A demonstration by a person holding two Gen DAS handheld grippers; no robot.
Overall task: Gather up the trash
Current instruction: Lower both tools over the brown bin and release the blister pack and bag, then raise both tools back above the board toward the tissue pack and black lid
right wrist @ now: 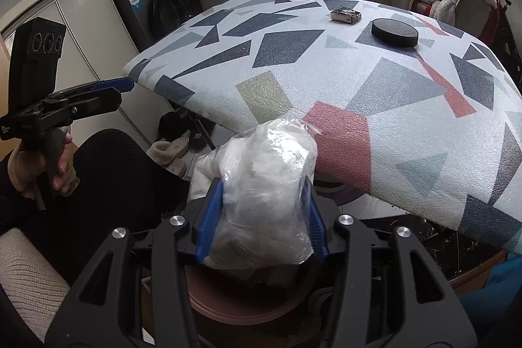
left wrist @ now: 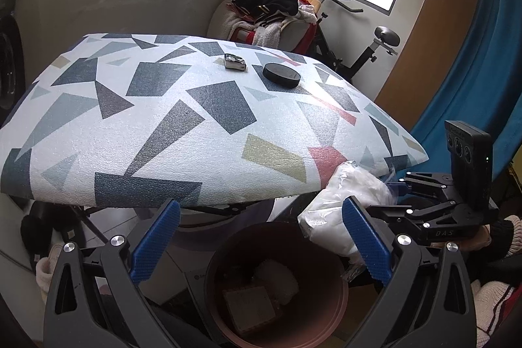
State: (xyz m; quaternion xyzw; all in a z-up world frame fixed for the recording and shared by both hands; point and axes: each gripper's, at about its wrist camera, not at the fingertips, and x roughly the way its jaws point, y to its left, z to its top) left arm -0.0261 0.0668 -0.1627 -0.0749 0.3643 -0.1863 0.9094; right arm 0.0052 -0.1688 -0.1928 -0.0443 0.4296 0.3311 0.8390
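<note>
The left wrist view looks forward and slightly down from low beside the patterned table [left wrist: 182, 126], its spread fingers [left wrist: 156, 245] framing the brown bin [left wrist: 277, 282] close below them, the table top stretching away beyond their tips. The right wrist view sits just over that bin [right wrist: 248, 309], facing the table [right wrist: 375, 106] past a bag [right wrist: 261, 194] between its fingers. Both share the table, bin, and bag [left wrist: 339, 207].

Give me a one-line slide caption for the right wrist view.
Right gripper clamps a crumpled clear plastic bag above the brown round bin, beside the patterned table.
</note>
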